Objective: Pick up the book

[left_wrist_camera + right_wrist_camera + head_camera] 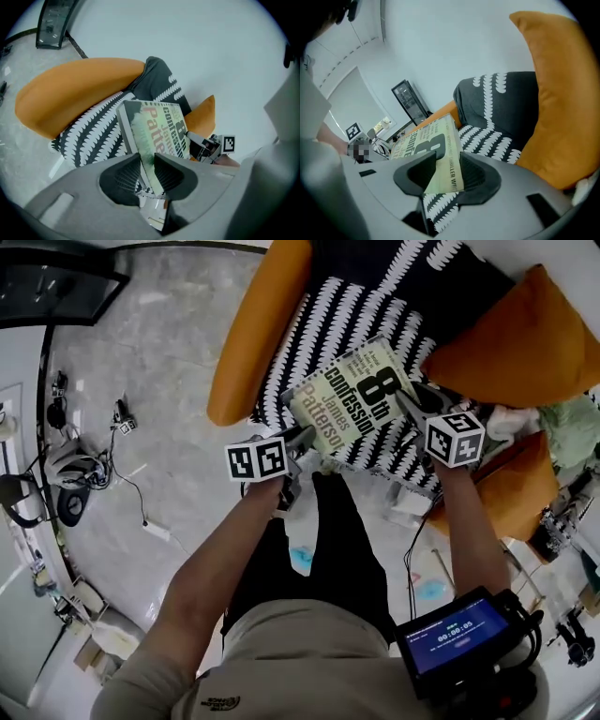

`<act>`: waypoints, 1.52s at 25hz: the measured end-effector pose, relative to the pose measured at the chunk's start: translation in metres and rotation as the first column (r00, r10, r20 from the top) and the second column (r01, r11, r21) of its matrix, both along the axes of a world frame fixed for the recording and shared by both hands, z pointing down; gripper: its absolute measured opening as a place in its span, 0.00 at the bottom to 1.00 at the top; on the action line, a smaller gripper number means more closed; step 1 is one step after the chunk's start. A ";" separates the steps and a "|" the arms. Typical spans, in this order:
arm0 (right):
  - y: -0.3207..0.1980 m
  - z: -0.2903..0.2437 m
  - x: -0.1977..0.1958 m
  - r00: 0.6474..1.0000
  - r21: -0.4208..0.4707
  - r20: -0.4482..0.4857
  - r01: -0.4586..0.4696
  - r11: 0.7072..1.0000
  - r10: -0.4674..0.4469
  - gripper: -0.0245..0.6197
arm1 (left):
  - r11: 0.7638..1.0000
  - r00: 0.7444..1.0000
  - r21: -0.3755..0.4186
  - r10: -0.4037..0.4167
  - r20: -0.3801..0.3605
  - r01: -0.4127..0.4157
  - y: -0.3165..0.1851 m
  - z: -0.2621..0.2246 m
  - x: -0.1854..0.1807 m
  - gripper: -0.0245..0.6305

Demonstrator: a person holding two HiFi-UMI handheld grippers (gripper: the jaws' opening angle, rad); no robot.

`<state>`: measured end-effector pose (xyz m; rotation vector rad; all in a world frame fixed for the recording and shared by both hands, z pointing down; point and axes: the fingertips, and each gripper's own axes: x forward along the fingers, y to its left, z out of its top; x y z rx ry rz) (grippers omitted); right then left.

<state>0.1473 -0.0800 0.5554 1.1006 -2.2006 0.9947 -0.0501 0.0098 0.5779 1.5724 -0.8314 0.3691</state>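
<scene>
The book (352,404), a pale green paperback with big black print on its cover, hangs above the black-and-white patterned seat (375,296) of an armchair. My left gripper (305,437) is shut on its near left corner, by the spine. My right gripper (410,404) is shut on its right edge. In the left gripper view the book (154,131) runs edge-on between the ribbed pads of the left gripper (146,173), with the right gripper (206,146) behind it. In the right gripper view the book (426,140) sits between the pads of the right gripper (446,173).
Orange armrest cushions (253,334) (506,334) flank the seat. Cables and headphones (66,474) lie on the grey floor at left. A dark stand (56,287) is at the far left. Cloth and clutter (562,437) sit at right. A small screen (455,634) hangs near the person's waist.
</scene>
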 end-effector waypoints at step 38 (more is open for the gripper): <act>0.195 -0.313 -0.170 0.985 0.219 0.077 -0.165 0.962 0.152 0.25 | 0.970 0.996 0.225 0.090 -0.008 -0.086 0.154 -0.298 -0.187 0.17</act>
